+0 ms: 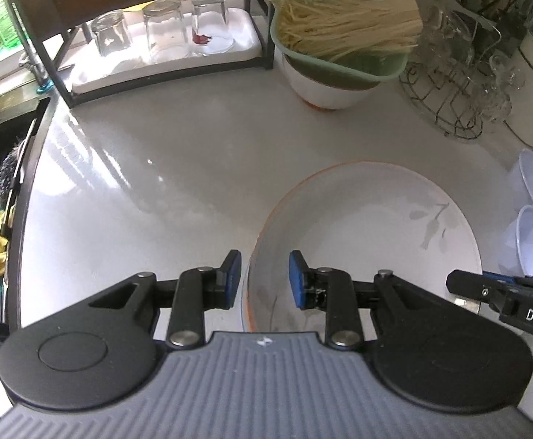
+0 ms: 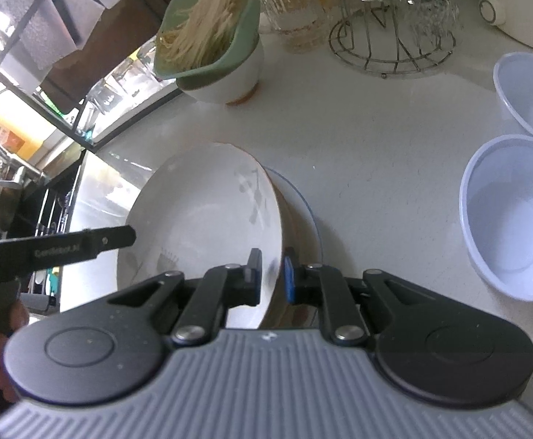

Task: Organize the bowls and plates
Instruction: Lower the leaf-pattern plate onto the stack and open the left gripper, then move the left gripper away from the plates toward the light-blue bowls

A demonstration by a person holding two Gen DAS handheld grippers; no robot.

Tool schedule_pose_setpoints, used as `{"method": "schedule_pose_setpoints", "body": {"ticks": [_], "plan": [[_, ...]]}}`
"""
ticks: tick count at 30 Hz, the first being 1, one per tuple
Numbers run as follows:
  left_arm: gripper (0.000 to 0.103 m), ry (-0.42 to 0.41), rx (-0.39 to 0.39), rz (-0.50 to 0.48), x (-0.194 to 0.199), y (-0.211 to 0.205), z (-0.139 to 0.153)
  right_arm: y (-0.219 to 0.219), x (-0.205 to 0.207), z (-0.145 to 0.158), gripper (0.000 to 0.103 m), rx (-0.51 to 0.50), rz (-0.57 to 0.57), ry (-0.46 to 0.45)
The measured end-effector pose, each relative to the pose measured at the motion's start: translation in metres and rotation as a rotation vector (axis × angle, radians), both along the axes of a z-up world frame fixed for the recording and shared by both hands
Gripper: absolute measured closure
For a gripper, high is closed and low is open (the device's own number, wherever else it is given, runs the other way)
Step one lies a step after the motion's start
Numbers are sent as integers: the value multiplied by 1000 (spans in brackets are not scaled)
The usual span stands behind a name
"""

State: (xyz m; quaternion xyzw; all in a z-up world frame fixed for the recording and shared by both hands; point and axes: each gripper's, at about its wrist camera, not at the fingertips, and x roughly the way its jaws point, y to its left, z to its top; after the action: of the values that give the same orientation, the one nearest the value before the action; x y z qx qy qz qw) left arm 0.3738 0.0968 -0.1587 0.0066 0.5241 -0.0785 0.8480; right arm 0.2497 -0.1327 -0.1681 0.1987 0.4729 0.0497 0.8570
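Mid-stack: your right tongs (image 2: 270, 274) are clamped on the plate (image 2: 207, 216) rim, tilted over a blue-rimmed plate (image 2: 308, 212) on the worktop (image 2: 376, 146), left tongs (image 1: 264, 278) part-open & empty w/ the rim between them; next, lower it flat, then release.

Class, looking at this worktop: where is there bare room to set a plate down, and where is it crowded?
Bare: the wide grey counter between the black glass rack, the sink and the orange-rimmed white plate. Crowded: the right side, with two clear plastic bowls and a wire stand.
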Motion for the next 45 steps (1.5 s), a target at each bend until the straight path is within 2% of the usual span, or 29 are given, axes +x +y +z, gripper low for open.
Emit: {"method": "schedule_pose_setpoints", "body": {"ticks": [5,7,15,21,29,33,42,45], "plan": [[70,-18,-25,23,-12,-5,6,-1,-4,5,85,-24,20,-30],[70,-26,-37,32,-18,-7,10,-1,-6,6,85,-71,17,-40],[70,-71,-57,63,-37,-15,27,-3,-9,15,85,-81,55,-118],[70,-119,-97,80,-53,-21,53,-12,-21,39,85,-84,80,-186],[70,-213,-128,70,-87,-31,104,-26,-48,79,85,-74,100,-281],[70,-237,-170,73,-103,-30,127,-32,-63,100,85,-73,99,-328],[68,-316,-174,2,-118,-20,155,-33,-92,132,85,-68,46,-405],[68,-309,-188,-13,-121,-11,158,-25,-99,140,85,-95,18,-421]]}}
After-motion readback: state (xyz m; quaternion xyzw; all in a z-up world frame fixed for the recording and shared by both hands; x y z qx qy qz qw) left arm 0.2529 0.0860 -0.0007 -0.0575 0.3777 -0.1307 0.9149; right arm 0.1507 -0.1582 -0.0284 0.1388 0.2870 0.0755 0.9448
